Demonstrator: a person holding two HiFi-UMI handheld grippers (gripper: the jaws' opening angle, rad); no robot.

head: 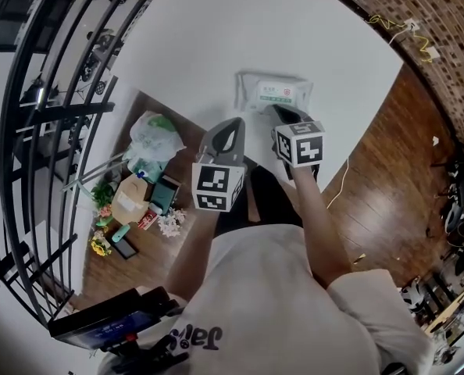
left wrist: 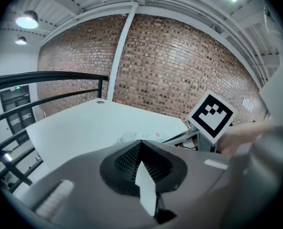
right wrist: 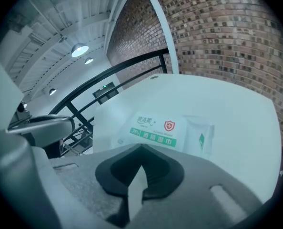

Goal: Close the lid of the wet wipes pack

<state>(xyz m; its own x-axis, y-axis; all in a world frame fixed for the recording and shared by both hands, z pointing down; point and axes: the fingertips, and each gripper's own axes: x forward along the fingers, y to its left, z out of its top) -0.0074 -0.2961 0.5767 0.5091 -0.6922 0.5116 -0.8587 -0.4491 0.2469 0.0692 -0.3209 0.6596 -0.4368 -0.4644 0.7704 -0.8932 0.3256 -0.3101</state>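
Lying flat on the white surface (head: 216,37), near its edge closest to the person, the white soft-plastic wet wipes pack (head: 273,92) shows its label side up, with a green band and a small red shield. In the right gripper view the pack (right wrist: 160,132) fills the space just beyond the right claw (right wrist: 141,147), whose two dark jaws are pressed together to a point with nothing between them. From the head view this right claw (head: 281,113) sits at the pack's near edge; whether it touches the pack cannot be told.

The left claw (head: 233,123) hangs beside it, a little nearer the person and short of the pack. Its jaws also meet with nothing between them (left wrist: 140,143). Beyond them a corner of the pack (left wrist: 144,137) shows. To the right stands the right claw's black-and-white marker cube (left wrist: 211,117).
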